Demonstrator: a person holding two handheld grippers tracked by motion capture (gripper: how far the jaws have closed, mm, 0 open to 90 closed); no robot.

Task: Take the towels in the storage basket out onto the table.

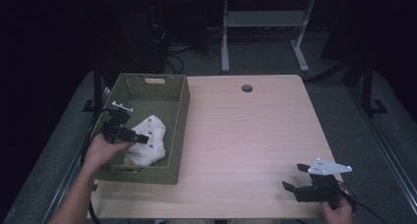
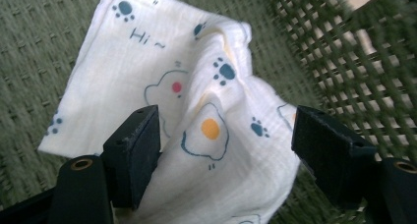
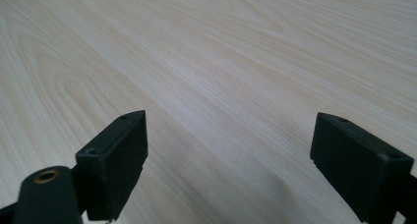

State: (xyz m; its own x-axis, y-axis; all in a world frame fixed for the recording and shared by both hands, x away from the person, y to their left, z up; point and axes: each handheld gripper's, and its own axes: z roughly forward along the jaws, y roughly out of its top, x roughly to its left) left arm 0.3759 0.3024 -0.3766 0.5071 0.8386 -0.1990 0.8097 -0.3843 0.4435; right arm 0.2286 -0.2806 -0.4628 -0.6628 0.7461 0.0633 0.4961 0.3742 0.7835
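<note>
The left gripper, jaws spread, reaches into the green basket at the table's left edge, over the white printed cloth. The right gripper, jaws spread and empty, sits near the front right corner, with bare tabletop between.

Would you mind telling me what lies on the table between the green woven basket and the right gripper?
Nothing: in the high view, only bare light wooden tabletop separates the green woven basket from the right gripper.
</note>
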